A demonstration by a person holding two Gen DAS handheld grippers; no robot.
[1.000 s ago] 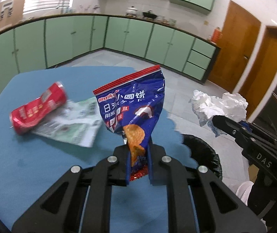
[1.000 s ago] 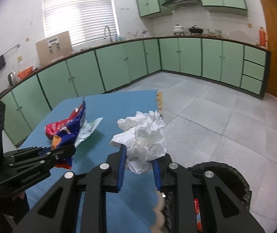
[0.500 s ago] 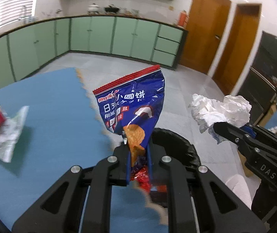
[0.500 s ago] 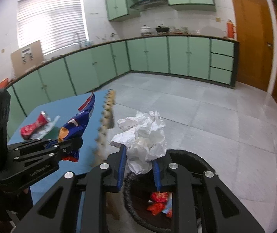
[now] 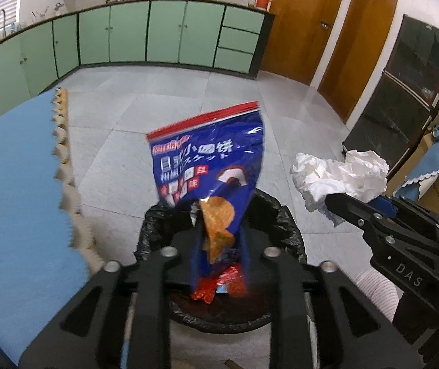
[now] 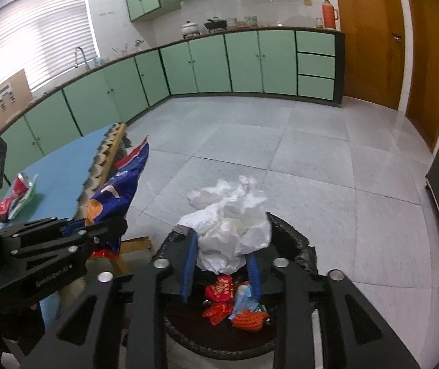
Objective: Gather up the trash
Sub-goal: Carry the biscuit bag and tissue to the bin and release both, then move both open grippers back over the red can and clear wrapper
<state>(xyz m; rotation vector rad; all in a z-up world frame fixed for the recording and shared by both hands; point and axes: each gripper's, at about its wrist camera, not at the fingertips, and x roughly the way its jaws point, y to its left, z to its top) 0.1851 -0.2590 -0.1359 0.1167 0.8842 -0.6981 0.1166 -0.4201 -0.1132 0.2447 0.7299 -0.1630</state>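
My left gripper (image 5: 217, 240) is over the black-lined trash bin (image 5: 284, 215). Its jaws have spread and the blue chip bag (image 5: 210, 166) stands loose and blurred between them. My right gripper (image 6: 222, 264) is also over the bin (image 6: 296, 240). Its jaws have widened, and the crumpled white tissue wad (image 6: 231, 224) still rests between the blue pads. The tissue also shows in the left wrist view (image 5: 339, 175), and the chip bag in the right wrist view (image 6: 118, 190). Several wrappers (image 6: 228, 304) lie in the bin.
The blue table (image 5: 13, 190) with a scalloped edge is at the left. On it lie a red can (image 6: 13, 193) and a green-white wrapper (image 6: 27, 198). Green cabinets line the far walls. Wooden doors and a dark cabinet (image 5: 403, 98) are at the right.
Both grippers have swung from over the table to above the bin. Both sets of jaws have spread, and the chip bag has begun slipping down.
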